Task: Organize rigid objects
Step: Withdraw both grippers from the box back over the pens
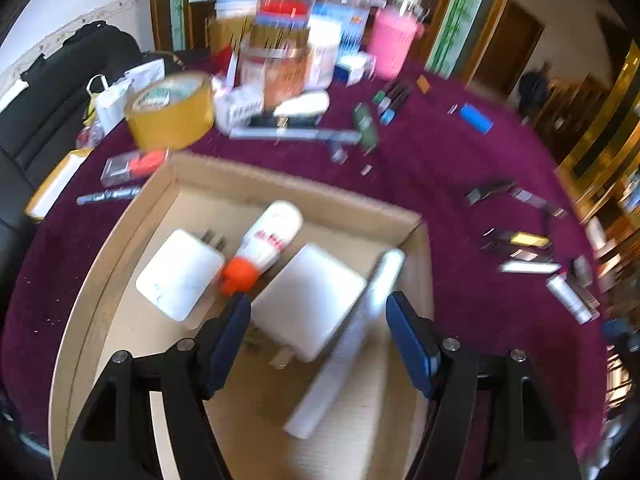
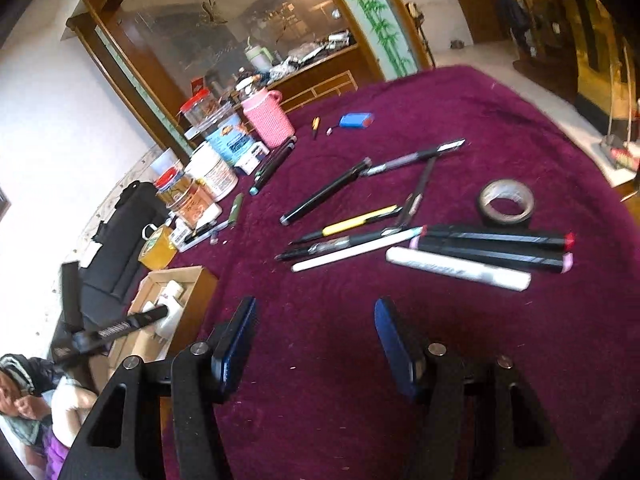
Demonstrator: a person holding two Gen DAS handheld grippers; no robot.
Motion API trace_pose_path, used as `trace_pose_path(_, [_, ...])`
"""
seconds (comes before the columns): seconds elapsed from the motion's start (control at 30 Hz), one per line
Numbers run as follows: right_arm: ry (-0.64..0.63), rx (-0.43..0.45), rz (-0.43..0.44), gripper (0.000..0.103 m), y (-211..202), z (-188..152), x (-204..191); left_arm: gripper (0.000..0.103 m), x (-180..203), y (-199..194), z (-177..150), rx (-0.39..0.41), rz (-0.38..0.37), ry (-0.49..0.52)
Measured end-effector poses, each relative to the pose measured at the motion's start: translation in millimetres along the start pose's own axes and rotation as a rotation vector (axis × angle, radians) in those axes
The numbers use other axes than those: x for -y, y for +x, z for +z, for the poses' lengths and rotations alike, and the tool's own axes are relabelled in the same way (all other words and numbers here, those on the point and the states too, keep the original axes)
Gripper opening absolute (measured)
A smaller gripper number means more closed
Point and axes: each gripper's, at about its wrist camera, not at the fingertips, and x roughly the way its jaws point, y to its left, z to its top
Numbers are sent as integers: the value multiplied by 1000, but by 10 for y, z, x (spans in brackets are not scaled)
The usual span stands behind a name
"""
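Two white chargers (image 1: pixel 180 274), one glue bottle (image 1: pixel 268 240) in the box (image 1: pixel 280 184); both hand-held grippers (image 1: pixel 318 312) (image 2: pixel 314 320) gape empty.

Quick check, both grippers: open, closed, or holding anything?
Left gripper: open, holding nothing, above the cardboard box.
Right gripper: open, empty, over the purple tablecloth.

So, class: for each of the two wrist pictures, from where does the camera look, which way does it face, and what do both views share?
Left wrist: on the left gripper, tilted down into the shallow brown cardboard box; its blue-padded fingers show, open and empty.
Right wrist: on the right gripper, facing across the maroon cloth-covered table at scattered pens; open, empty; the left gripper shows.
Shared: box, pink knitted-sleeve cup, table.
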Motion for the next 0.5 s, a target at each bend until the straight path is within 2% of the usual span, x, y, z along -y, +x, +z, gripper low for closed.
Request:
trace_pose_path(0.03, [-8,13,-13,64,-42,9,12,71,8,-64,-1,18,-24,-1])
trace_pose_path(0.07, [-19,30,-31,67,-95,22,27,73,13,-118,-12,26,-11,13])
trace_pose_path(0.13, [-31,53,-55,72,-169,46,67,74,-8,-164,-54,16,59,53])
trace_pose_path(0.23, [-37,77,-73,73,-229,57,119,74,-129,-216,-148,-1,180,105])
trace_pose_path(0.33, [-37,79,-74,73,-207,43,156,74,-199,-237,-245,4,353,215])
trace_pose_path(0.4, [-25,67,-64,73,-137,29,173,74,-199,-144,-260,-20,396,247])
trace_pose_path(0.5, [-5,42,-44,73,-15,3,166,74,-100,58,-216,-47,420,282])
